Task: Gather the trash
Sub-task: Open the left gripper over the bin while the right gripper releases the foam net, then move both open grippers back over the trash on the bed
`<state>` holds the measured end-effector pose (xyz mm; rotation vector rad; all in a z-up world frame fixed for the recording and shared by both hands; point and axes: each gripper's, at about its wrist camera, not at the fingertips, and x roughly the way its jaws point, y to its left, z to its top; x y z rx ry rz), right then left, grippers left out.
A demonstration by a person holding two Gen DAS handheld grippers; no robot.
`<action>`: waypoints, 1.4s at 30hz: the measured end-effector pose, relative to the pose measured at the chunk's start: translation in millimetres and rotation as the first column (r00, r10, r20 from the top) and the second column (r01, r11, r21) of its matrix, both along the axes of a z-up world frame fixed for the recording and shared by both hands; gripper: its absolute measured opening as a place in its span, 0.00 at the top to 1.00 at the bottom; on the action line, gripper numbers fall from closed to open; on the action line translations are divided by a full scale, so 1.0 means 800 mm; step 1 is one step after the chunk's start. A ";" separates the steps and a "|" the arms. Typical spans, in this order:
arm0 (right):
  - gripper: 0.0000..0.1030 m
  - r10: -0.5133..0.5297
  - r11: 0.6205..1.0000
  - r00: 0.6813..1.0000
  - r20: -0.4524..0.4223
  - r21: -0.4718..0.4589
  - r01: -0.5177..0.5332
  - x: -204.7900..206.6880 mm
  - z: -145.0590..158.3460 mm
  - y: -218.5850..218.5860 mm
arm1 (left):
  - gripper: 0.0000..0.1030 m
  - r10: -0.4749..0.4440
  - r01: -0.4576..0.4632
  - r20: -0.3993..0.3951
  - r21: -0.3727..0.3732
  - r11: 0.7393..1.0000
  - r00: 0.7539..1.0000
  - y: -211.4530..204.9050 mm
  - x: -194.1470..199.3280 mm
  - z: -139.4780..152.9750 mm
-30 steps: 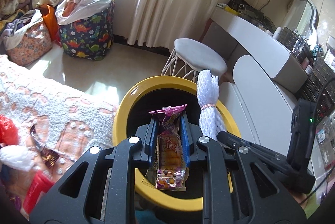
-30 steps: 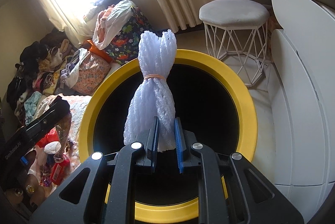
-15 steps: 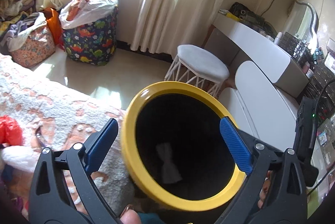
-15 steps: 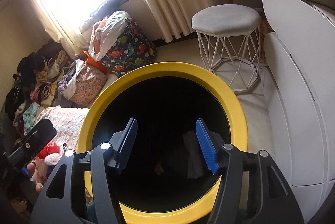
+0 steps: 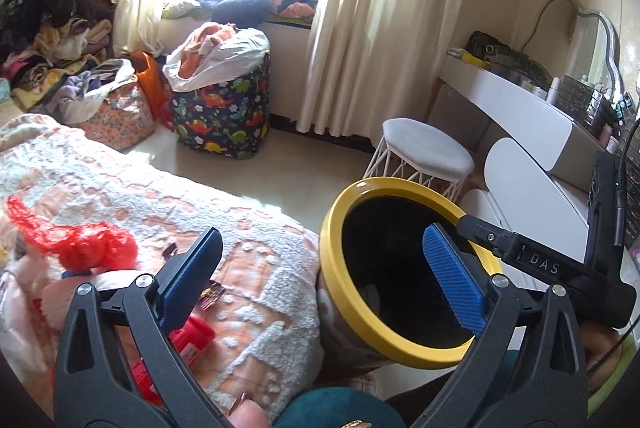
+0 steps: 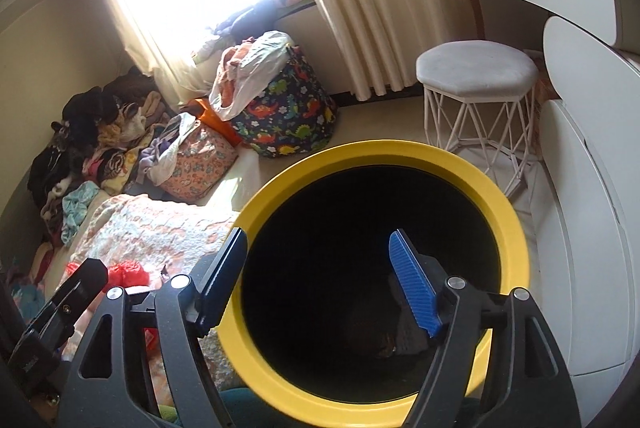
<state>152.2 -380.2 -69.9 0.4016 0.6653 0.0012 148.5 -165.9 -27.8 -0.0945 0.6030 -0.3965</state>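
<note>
A black bin with a yellow rim [image 5: 400, 184] [image 6: 384, 146] stands against the bed's edge. My left gripper [image 5: 320, 234] straddles the bin's left rim and the bedspread, its jaws opening with nothing between them. My right gripper [image 6: 317, 234] hangs over the bin's mouth, jaws also opening and empty. Faint pale shapes lie deep in the dark bin [image 6: 408, 324]. On the bedspread [image 5: 256, 260] lie a red foam net [image 5: 100, 244] [image 6: 128, 274], a red packet [image 5: 196, 336] and a dark wrapper [image 5: 212, 294].
A white wire stool [image 5: 424, 152] [image 6: 476, 68] stands behind the bin, with a white vanity [image 5: 520, 100] to the right. A dinosaur-print bag [image 5: 224, 116] and a floral bag [image 5: 120, 108] sit by the curtains. Clothes are piled at far left [image 6: 80, 148].
Both grippers opened. The snack wrapper and the white foam net left the jaws and dropped into the bin. My left gripper swung left toward the bed; both views rose slightly.
</note>
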 end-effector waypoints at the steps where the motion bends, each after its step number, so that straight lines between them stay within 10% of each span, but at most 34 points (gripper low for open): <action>1: 0.30 0.004 1.000 1.000 0.003 -0.002 -0.004 0.000 0.002 0.004 | 0.11 0.007 -0.007 0.003 0.000 1.000 1.000 0.004 -0.002 0.001; 42: 0.20 0.274 0.961 0.962 0.005 -0.038 -0.273 -0.027 0.013 0.187 | 0.11 0.308 -0.306 0.045 -0.048 0.951 0.950 0.183 -0.040 0.013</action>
